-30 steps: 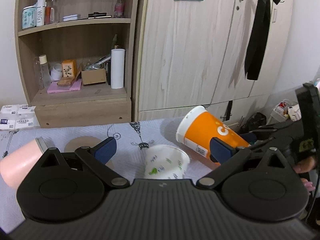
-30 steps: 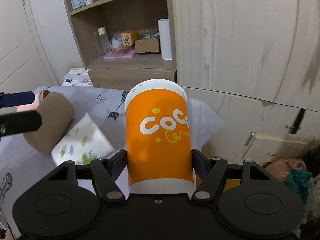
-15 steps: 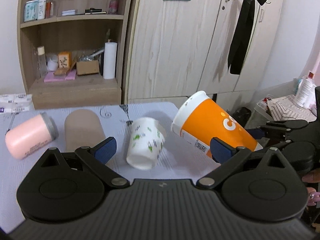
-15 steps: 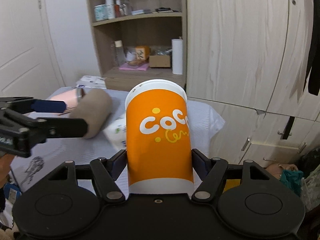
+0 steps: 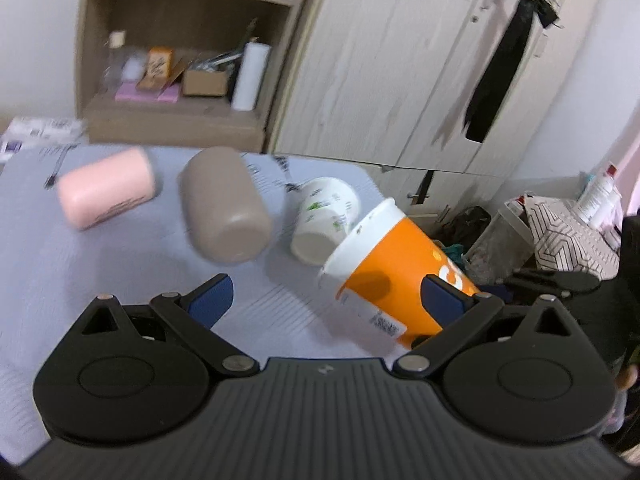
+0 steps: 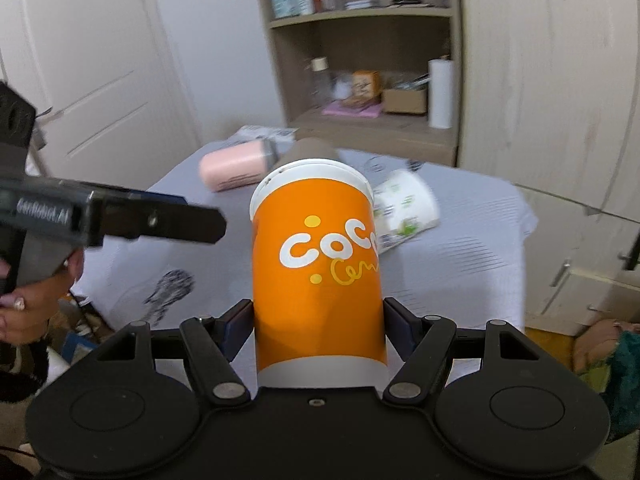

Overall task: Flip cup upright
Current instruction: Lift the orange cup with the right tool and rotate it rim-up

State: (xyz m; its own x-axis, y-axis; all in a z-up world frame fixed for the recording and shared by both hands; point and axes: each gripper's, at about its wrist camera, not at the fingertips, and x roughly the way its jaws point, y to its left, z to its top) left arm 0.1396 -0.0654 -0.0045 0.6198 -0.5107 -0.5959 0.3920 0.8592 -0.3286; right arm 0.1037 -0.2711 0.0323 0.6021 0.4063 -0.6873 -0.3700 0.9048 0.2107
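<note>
Orange paper cup (image 6: 318, 264): held in the right gripper (image 6: 319, 334), lifted clear of the grey cloth-covered table (image 6: 460, 264). Jaws closed onto its lower body, one blue pad on each flank, near the white band at the base. In the left wrist view the cup (image 5: 384, 276) lies tilted, white rim pointing toward the white patterned cup (image 5: 324, 216), base toward the right gripper. Not yet upright.

Left gripper (image 5: 326, 296): jaws spread wide, nothing between them. It hovers over the table, just beside the orange cup's rim end.

Relative to the orange cup: the white patterned cup lies on its side just beyond the rim; the taupe cup (image 5: 226, 204) lies on its side farther out; the pink tumbler (image 5: 106, 188) lies past that, well apart.

Handling, my judgement: thin-walled paper, apparently empty, so very light. Walls give under squeeze; too much pressure will oval the body or crease it. Stiffest zones are the rolled rim and the base ring. Printed surface looks smooth, somewhat slippery against pads. The present hold low on the body suits it: firm part of the wall, rim left free.

Risk: with so little weight it could tip over on the soft cloth when set down, or knock the white patterned cup.
</note>
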